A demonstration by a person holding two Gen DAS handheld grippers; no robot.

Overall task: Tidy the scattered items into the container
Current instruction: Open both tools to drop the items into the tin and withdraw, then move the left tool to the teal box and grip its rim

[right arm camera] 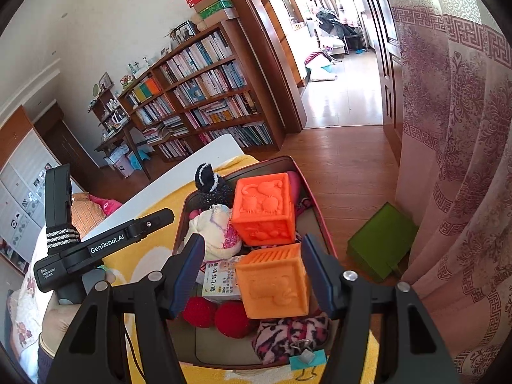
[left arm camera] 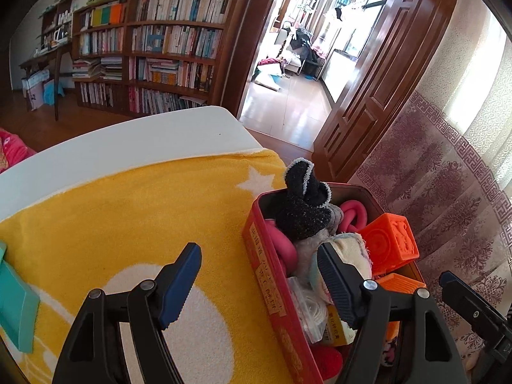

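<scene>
Two handheld grippers hover over a red tin box (left arm camera: 272, 275) that sits on a yellow towel (left arm camera: 121, 211) with white star and moon shapes, spread over a white table (left arm camera: 128, 134).

Seen from the left wrist camera, the left gripper (left arm camera: 259, 284) has its blue-padded fingers spread wide apart and grips nothing. One finger hangs over the towel just outside the box's long side wall; the other sits over the box contents. A teal flat object (left arm camera: 12, 304) lies on the towel at the far left edge of this view.

Seen from the right wrist camera, the right gripper (right arm camera: 252, 275) also has its fingers apart. An orange embossed toy cube (right arm camera: 273, 283) sits between them, with a gap visible on each side, so the pads do not appear to be pressing it. This cube rests inside the box on other items.

The box is crowded. A second orange cube (right arm camera: 264, 208) stands just behind the first. A black fuzzy sock with white trim (left arm camera: 302, 204) pokes up at the far end. Beside it lie a pink knotted rope (left arm camera: 352, 214), a cream cloth bundle (right arm camera: 214, 233), a small printed carton (right arm camera: 220, 281), two red pom-pom balls (right arm camera: 217, 315) and a pink leopard-print pouch (right arm camera: 288, 336).

A green box (right arm camera: 380, 243) lies on the wooden floor near a patterned curtain (right arm camera: 464, 160). A tall bookshelf (left arm camera: 160, 48) fills the background.
</scene>
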